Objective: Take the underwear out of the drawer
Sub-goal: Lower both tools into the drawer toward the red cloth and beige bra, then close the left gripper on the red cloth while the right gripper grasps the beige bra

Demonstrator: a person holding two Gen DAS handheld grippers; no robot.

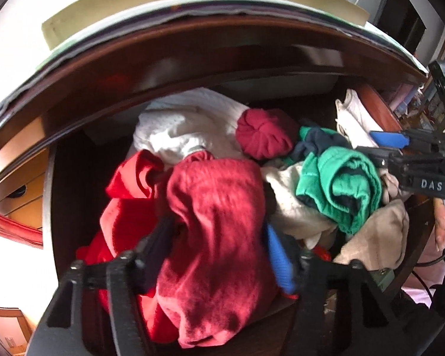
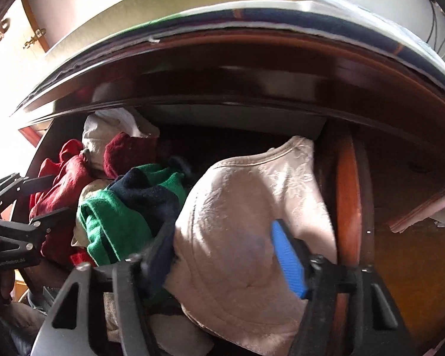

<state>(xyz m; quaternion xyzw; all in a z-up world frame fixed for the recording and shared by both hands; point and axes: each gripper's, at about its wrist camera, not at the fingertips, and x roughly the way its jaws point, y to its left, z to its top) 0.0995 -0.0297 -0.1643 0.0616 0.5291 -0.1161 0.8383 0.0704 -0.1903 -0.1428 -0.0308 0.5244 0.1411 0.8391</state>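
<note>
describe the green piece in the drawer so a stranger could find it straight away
Look into the open wooden drawer full of crumpled clothes. Right of the big dark red garment lies the green piece, bunched. It is the only green fabric, with dark navy folded into it.

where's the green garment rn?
In the drawer: right of centre in the left wrist view, the green garment sits between the dark red garment and the right tongs; in the right wrist view, left of the pale bra.

I see: drawer (image 1: 379,109) w/ glossy red-brown wood; dark red garment (image 1: 216,222) soft napped cloth; pale pink bra (image 2: 252,213) smooth satiny fabric w/ floral texture; green garment (image 1: 338,187) matt knit.
</note>
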